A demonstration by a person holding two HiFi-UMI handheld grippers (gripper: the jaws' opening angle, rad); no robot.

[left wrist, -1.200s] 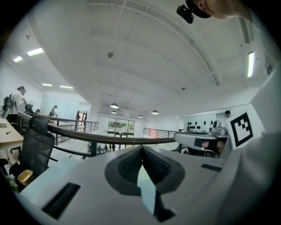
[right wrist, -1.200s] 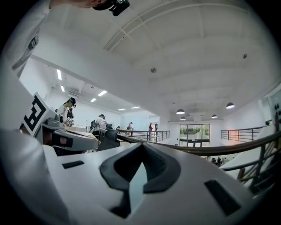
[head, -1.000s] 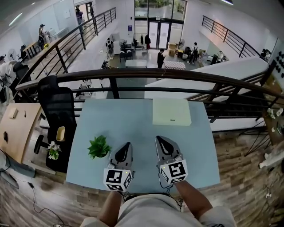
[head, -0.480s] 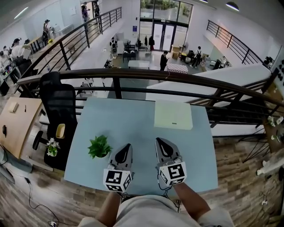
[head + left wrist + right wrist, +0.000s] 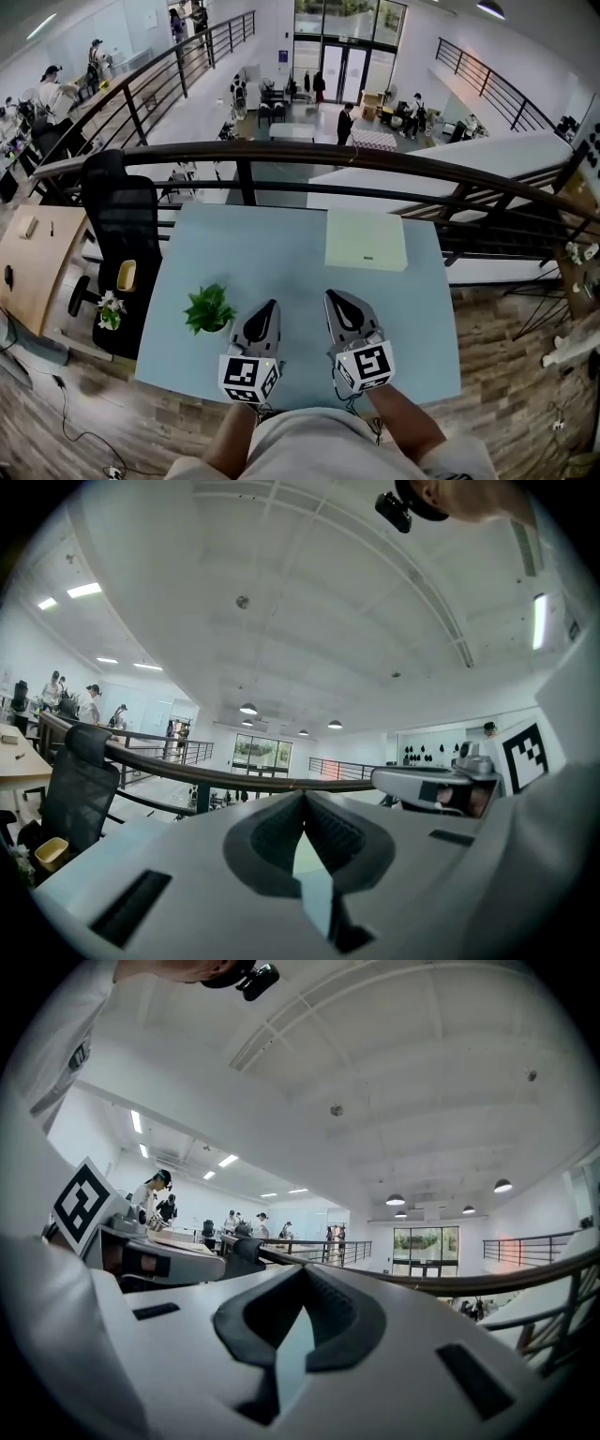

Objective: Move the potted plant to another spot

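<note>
A small green potted plant (image 5: 208,310) stands on the pale blue table (image 5: 281,253), near its left front part. My left gripper (image 5: 273,305) rests just right of the plant, shut and empty, a short gap apart from it. My right gripper (image 5: 330,296) lies beside it near the table's middle front, also shut with nothing held. In the left gripper view the left gripper's (image 5: 303,794) dark pads meet at the tip, and in the right gripper view the right gripper's (image 5: 304,1271) pads are closed too. The plant shows in neither gripper view.
A flat white box (image 5: 366,240) lies at the table's back right. A dark railing (image 5: 309,155) runs behind the table over a drop to a lower floor. A black chair (image 5: 122,225) and a wooden desk (image 5: 37,267) stand at the left.
The head view has shifted slightly. Both grippers and the plant stay where they were.
</note>
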